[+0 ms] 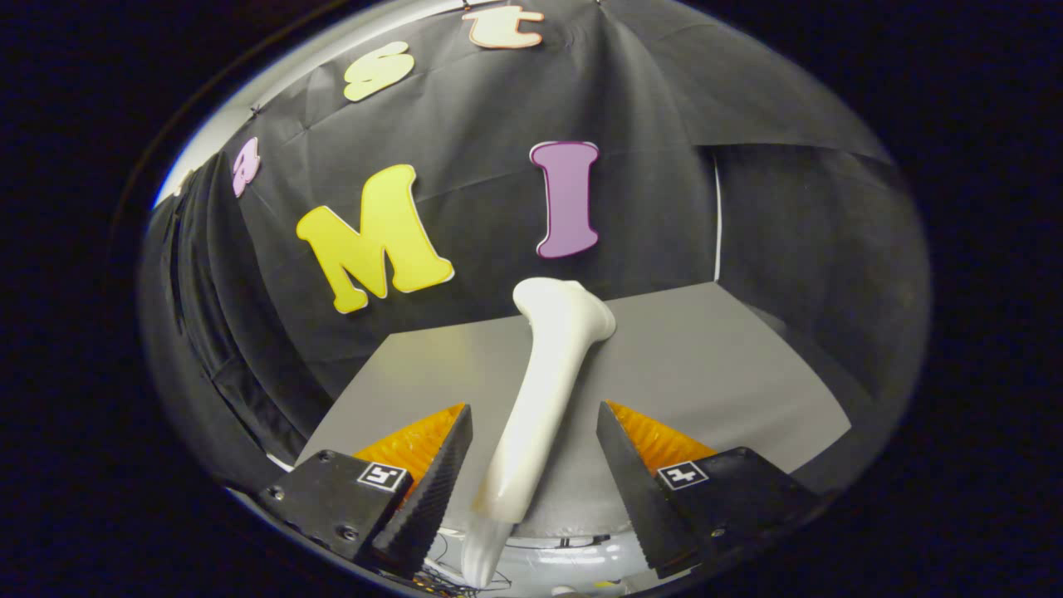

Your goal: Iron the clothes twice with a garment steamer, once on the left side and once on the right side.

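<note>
The hand-held gripper (534, 465) hovers with its two fingers spread wide, and the white garment steamer (544, 390) lies in the gap between them. Neither finger touches it: a clear space shows on each side of the handle, so the tool is released, not clasped.

The steamer rests on the grey bench (714, 365), its slim handle running from between the fingertips away toward the booth's wall, where it flares into a broader head at the far end. Near the fingers the handle narrows into a tapered strain-relief and what looks like a cord going down out of sight.

By its look the steamer is a hard, glossy plastic shell, stiff rather than yielding, so it should not deform under the fingers. The smooth, rounded surface is likely slippery, and the ribbed black pads on the fingers (432, 490) should help against that. The weight probably sits toward the head, so a grip taken too low on the taper may let it swing or twist. The better hold appears to be on the straight middle of the handle, just ahead of the fingertips, with both pads square to its sides. The trailing cord may tug as the tool is lifted.

No garment can be made out from here.
</note>
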`<state>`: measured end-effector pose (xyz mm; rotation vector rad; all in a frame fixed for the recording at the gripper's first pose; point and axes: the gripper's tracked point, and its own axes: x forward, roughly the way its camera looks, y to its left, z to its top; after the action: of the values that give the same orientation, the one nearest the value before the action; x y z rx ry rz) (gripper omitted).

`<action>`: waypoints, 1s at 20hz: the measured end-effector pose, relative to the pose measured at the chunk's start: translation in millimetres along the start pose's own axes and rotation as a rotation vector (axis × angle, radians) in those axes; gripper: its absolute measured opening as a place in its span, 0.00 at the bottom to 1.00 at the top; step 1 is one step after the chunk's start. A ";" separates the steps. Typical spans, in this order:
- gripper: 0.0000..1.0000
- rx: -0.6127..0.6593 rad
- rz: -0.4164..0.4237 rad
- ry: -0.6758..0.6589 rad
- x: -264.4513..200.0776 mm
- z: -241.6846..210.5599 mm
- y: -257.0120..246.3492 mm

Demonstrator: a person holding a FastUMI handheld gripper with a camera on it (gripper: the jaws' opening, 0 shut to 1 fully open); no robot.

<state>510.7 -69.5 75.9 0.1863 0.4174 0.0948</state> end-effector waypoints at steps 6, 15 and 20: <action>0.82 0.045 0.004 0.087 29.8 -10.6 8.9; 0.45 0.096 -0.017 0.093 27.2 -10.8 8.0; 0.40 0.076 -0.028 0.006 11.8 5.8 19.2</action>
<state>522.8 -50.1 80.3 0.2556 0.4295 0.0521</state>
